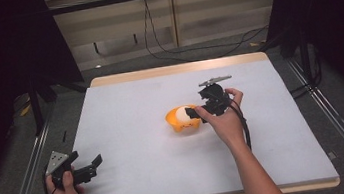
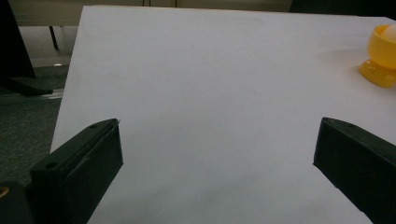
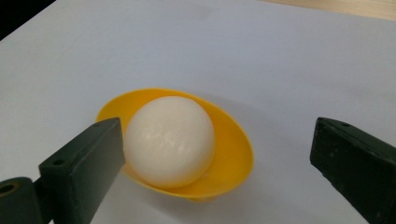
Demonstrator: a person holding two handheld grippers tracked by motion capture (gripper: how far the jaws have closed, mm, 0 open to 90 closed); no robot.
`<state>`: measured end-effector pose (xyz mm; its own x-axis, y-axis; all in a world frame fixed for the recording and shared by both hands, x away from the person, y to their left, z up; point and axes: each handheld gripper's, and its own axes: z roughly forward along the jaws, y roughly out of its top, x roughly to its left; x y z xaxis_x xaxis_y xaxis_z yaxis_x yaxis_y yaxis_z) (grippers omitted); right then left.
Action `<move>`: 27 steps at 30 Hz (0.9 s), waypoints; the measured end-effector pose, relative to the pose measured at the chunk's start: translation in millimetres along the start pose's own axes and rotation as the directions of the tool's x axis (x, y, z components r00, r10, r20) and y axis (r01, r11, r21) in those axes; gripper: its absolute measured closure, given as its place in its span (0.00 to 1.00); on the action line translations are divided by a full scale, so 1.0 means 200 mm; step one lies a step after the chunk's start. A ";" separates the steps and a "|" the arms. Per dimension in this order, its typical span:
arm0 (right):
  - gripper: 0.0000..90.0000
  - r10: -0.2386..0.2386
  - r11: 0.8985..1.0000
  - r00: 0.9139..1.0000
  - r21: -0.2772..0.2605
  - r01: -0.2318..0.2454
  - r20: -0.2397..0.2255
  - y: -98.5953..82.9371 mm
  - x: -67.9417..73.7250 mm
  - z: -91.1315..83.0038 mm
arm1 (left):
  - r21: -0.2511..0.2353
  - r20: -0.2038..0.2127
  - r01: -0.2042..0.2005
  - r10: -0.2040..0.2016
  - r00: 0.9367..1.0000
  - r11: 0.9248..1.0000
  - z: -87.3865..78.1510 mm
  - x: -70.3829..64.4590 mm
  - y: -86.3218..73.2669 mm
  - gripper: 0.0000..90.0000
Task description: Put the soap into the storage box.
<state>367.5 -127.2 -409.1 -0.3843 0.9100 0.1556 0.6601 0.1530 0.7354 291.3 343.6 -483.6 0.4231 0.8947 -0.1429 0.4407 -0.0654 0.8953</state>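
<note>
We see a white egg point(image 3: 169, 140) seated in a yellow egg cup point(image 3: 233, 154) that stands near the middle of the white table point(image 1: 130, 102). In the high view the egg point(image 1: 181, 115) shows as a pale dome inside the cup point(image 1: 178, 125), just to the left of the right gripper point(image 1: 193, 113).

Right gripper point(image 3: 217, 154): in its own view the two black jaws stand spread wide. The egg lies between them but off centre, close against the jaw at the left of that view; we cannot tell whether that jaw touches the shell. The jaw at the right of that view stands well apart from both egg and cup, over bare table. The cup's rim runs under the egg and reaches toward the middle of the gap. We note that the gripper grasps nothing.

Left gripper point(image 1: 93, 166): the high view places it near the front left corner of the table, held in the person's left hand point(image 1: 63, 189), well apart from the cup. In the left gripper view its jaws are also spread wide, with bare table between them point(image 2: 217, 154). The egg cup point(image 2: 382, 56) appears far off at the upper right edge of that view, standing upright on its foot, with the egg point(image 2: 390, 31) just visible above the rim.
</note>
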 end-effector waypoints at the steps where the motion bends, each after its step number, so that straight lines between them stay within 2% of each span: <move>1: 0.02 0.003 1.000 1.000 -0.003 -0.004 -0.002 0.00 -0.01 -0.01 | 0.000 0.000 0.000 0.000 1.000 1.000 0.00 0.00 0.00 0.01; 5: 0.01 0.014 1.000 1.000 -0.016 -0.014 0.000 -0.03 -0.05 -0.04 | 0.001 -0.005 -0.010 0.010 1.000 1.000 0.00 0.00 0.00 0.01; 6: 0.01 0.014 1.000 1.000 -0.021 -0.014 0.003 -0.04 -0.06 -0.05 | 0.000 0.000 0.000 0.000 1.000 1.000 0.00 0.00 0.00 0.01; 12: 0.00 0.033 0.999 0.999 -0.031 -0.032 0.015 -0.11 -0.14 -0.09 | 0.000 -0.002 -0.004 0.004 1.000 1.000 0.00 0.00 0.00 0.01; 27: 0.00 0.077 0.997 0.996 -0.032 -0.076 0.050 -0.28 -0.31 -0.18 | 0.000 -0.001 -0.001 0.001 1.000 1.000 0.00 0.00 0.00 0.01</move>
<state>330.9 -206.6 -436.4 -0.2994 0.9373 0.1787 0.6665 0.0714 0.7421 291.1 343.4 -483.6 0.4231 0.8950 -0.1416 0.4399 -0.0663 0.8956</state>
